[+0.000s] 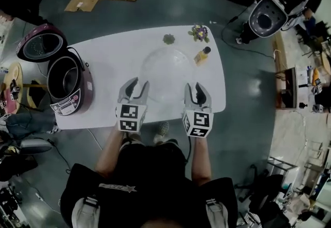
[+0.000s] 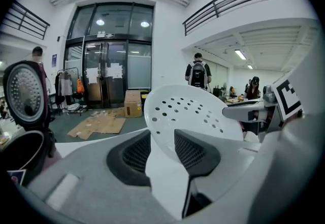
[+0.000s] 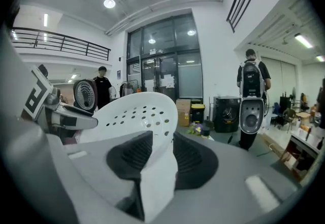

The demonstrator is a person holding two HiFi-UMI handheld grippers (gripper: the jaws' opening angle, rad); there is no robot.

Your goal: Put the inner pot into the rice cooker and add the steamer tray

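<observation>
White perforated steamer tray (image 2: 188, 111), rim pinched between ribbed black pads (image 2: 137, 153)

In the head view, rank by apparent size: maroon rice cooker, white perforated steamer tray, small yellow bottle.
1. Maroon rice cooker, lid open.
2. White perforated steamer tray, close behind; held nearer the camera, so unsure.
3. Small yellow bottle.
</observation>
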